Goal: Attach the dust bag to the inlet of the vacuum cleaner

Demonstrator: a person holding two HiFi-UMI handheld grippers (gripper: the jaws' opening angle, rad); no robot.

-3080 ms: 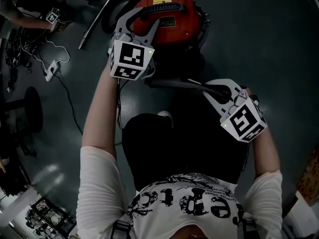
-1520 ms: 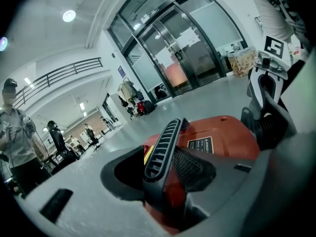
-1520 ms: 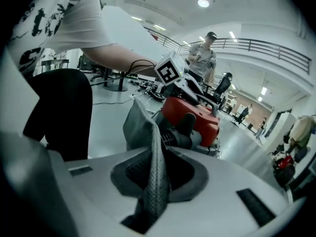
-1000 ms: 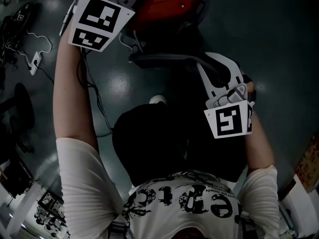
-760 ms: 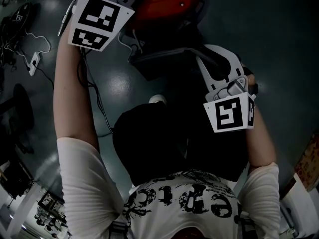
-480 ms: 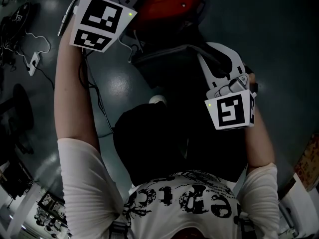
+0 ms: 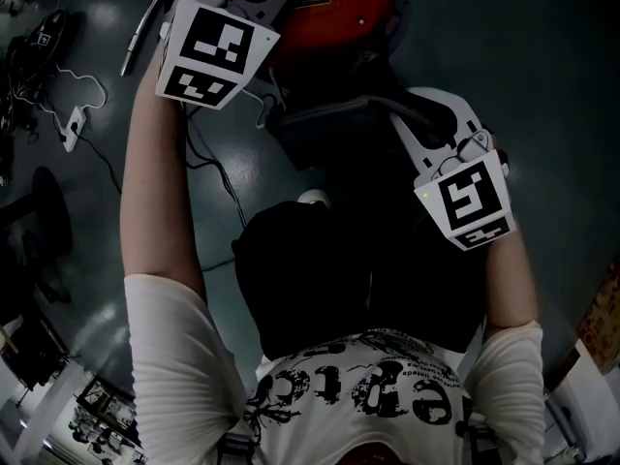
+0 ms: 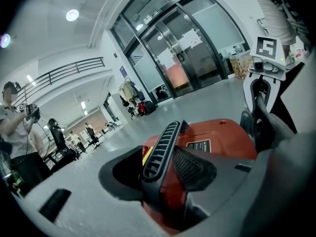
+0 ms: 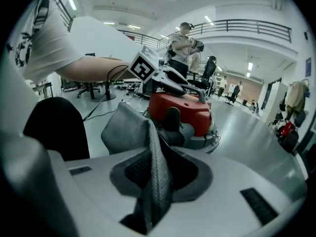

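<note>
R gripper (image 9: 153,181), pinching the grey dust bag (image 9: 126,127), has brought it up beside the red vacuum (image 7: 334,8) vs. secs ago, L gripper (image 8: 165,174) clamped on the vacuum's handle (image 8: 165,137), so bag's prob. near the inlet, not yet attached.

The glossy grey floor (image 7: 542,85) carries the red vacuum (image 7: 349,22), a metal tube (image 7: 145,29) and a white power strip (image 7: 70,117).
</note>
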